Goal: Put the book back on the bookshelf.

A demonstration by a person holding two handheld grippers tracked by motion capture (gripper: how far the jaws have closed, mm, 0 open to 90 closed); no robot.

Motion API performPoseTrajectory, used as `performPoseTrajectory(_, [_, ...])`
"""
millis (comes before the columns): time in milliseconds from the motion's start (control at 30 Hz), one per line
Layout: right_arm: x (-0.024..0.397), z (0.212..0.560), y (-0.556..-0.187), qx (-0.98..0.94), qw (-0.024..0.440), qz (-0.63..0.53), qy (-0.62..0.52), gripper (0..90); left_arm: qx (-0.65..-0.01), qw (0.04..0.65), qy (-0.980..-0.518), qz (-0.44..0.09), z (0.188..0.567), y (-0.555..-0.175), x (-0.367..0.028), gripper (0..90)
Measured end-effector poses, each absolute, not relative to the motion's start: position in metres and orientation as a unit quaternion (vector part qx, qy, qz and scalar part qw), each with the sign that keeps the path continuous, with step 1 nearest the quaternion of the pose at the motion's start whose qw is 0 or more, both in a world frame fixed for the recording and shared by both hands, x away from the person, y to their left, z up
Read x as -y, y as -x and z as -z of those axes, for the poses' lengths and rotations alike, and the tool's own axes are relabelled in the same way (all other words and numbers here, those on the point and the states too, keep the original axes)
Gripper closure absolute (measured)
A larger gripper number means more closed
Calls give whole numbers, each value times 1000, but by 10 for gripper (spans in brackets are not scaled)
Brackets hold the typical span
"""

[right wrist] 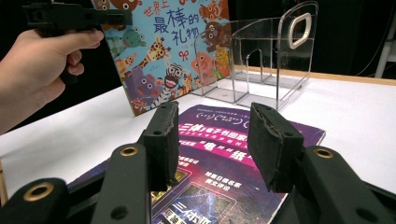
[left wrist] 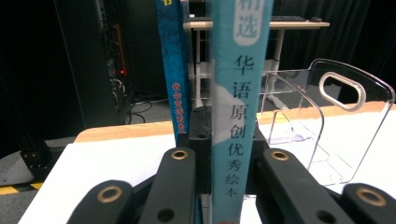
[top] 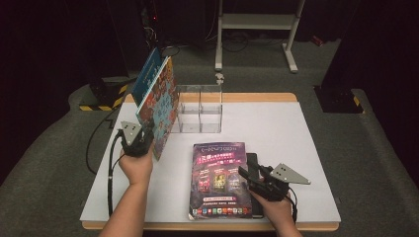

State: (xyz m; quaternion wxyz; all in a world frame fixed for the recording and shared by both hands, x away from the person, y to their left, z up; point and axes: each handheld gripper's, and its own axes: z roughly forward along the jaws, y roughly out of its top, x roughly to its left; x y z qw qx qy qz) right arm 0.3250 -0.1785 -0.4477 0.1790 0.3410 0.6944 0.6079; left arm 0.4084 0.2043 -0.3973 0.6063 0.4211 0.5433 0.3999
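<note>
left claw [top: 140,136] clenched on picture book [top: 159,106] | right claw [top: 251,174] released over purple book [top: 218,180]

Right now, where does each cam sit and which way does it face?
High view: above the person's side, looking forward and down on the white table; both forearms, left claw, right claw.
Left gripper view: on the left claw, facing the clamped picture book; its jaws show.
Right gripper view: on the right claw, over the purple book; left hand shows.
Shared: clear rack.
</note>
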Motion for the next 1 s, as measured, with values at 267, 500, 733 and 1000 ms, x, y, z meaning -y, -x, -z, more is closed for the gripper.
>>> performPoseTrajectory(267, [178, 448, -325, -694, 177, -608, -343, 533, -544, 604, -418, -405, 398, -410, -204, 803])
performPoseTrajectory(500, [178, 448, -325, -694, 176, -608, -342, 534, -543, 604, -419, -406, 398, -410, -203, 803])
performPoseTrajectory(733, [178, 448, -325, -695, 175, -608, -342, 534, -543, 601, -419, -409, 398, -409, -202, 800])
performPoseTrajectory(1000, [177, 449, -325, -696, 176, -607, -340, 534, -548, 597, -412, -418, 401, -407, -202, 794])
